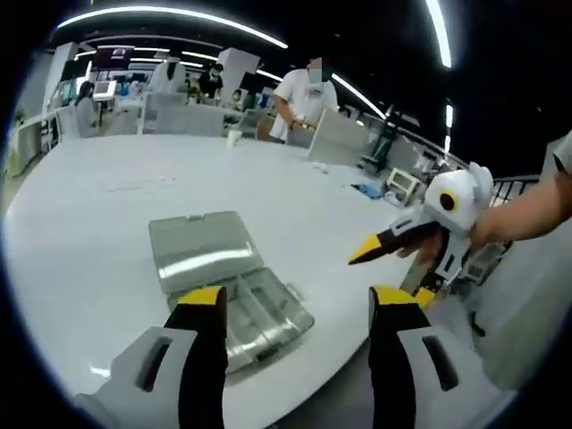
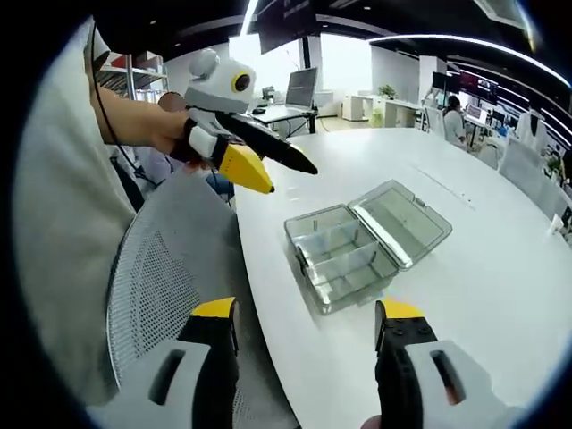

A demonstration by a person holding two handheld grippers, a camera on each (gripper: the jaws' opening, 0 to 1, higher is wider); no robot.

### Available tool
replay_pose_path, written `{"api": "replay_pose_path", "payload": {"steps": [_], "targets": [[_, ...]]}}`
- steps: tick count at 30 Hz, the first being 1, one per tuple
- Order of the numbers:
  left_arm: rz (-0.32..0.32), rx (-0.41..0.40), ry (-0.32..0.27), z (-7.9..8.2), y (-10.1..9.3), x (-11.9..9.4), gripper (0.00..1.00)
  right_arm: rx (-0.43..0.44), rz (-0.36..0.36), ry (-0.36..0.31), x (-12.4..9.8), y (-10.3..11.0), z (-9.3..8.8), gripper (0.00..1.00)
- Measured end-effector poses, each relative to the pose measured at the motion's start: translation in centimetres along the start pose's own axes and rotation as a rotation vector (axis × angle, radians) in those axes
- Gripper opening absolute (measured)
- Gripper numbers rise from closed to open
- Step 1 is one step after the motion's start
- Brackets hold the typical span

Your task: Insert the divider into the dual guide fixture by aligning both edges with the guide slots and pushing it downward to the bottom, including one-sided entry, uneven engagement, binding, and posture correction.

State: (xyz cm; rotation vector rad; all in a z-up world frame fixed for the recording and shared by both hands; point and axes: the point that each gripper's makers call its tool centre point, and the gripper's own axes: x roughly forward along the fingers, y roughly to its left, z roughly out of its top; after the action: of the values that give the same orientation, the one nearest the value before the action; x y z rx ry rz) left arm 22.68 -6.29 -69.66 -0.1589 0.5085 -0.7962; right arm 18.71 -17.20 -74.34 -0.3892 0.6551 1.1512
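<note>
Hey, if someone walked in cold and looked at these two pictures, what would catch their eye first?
Probably the clear plastic compartment box lying open near the edge of the white table, lid flat beside its tray. Next, the two handheld grippers: the left gripper and the right gripper both hover above the table's edge with yellow-tipped jaws apart and nothing in them.

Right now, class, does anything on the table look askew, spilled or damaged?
Nothing stands out. The clear plastic box sits flat near the edge of the white table, its lid open flat beside it. Both grippers, left and right, are open and empty.
</note>
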Motion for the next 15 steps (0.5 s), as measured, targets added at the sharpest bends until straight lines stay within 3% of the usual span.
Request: {"api": "replay_pose_path", "payload": {"steps": [7, 15], "targets": [[-0.017, 0.059, -0.051, 1.0, -0.7, -0.5, 0.67, -0.005, -0.034, 0.045, -1.6, -2.2, -1.6, 0.59], [-0.060, 0.136, -0.065, 0.9, -2.7, -0.5, 0.70, 0.012, -0.070, 0.103, -2.6, -4.9, -4.2, 0.58]]}}
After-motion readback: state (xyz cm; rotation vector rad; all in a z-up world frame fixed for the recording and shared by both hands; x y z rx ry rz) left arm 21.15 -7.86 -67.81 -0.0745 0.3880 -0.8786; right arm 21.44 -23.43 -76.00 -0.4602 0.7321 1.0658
